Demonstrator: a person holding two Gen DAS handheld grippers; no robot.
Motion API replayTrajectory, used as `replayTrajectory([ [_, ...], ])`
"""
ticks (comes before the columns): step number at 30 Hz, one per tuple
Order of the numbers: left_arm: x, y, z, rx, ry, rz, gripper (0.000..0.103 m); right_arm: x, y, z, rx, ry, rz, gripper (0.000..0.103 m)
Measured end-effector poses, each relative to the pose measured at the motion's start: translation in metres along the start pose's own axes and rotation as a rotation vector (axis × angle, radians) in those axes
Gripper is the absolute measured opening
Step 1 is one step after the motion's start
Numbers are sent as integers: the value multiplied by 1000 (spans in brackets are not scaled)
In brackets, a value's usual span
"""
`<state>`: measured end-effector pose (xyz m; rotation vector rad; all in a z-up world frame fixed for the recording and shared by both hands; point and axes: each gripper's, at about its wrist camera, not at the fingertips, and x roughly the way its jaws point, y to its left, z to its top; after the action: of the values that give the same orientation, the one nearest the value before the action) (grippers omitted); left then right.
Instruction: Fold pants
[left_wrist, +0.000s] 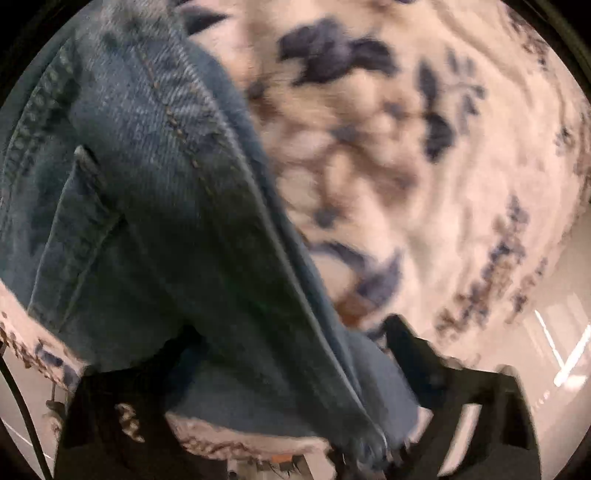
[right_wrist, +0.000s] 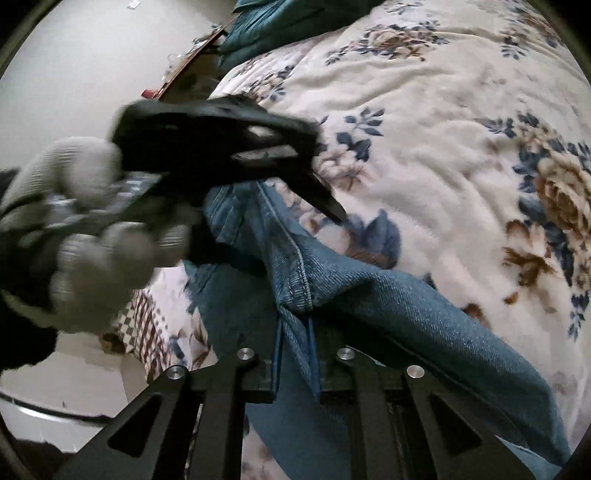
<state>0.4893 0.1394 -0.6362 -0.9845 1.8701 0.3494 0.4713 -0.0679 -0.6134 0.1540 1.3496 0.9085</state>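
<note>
Two hand-held grippers are at work over a bed covered by a cream plush blanket (right_wrist: 424, 155) printed with navy leaves and tan roses. The task's garment, a pair of blue denim jeans (right_wrist: 369, 306), is lifted partly off that blanket and hangs between the two tools.

In the right wrist view, the right hand-held gripper (right_wrist: 295, 387) has its black fingers drawn in narrow on a bunched fold of the denim, which is pinched between them at a stitched seam. From there the fabric runs up and left toward the left hand-held gripper (right_wrist: 325, 201), a black tool gripped by a hand in a pale grey knitted glove (right_wrist: 77, 229). That glove and tool are blurred. Its dark fingertip sits at the upper edge of the denim, just above the blanket.

In the left wrist view, the jeans (left_wrist: 166, 206) fill the left half of the picture, with a tan-stitched seam running diagonally down toward the left hand-held gripper (left_wrist: 369, 439). The cloth passes between its black fingers (left_wrist: 413, 354) near a frayed hem edge, so it looks closed on the denim, though blur makes the exact contact hard to read. The blanket (left_wrist: 424, 166) behind is smeared.

A teal pillow or cushion (right_wrist: 280, 22) lies at the far end of the bed, beside a pale wall (right_wrist: 81, 66).
</note>
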Motion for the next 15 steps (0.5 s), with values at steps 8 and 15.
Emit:
replayTrajectory([
  [8,-5,-6,-19,159,-85,40,36,19,-47,6,204,46,195,31],
  [15,-16,10,-31,110,-76,-46,32,43,-55,28,225,109,329,61],
])
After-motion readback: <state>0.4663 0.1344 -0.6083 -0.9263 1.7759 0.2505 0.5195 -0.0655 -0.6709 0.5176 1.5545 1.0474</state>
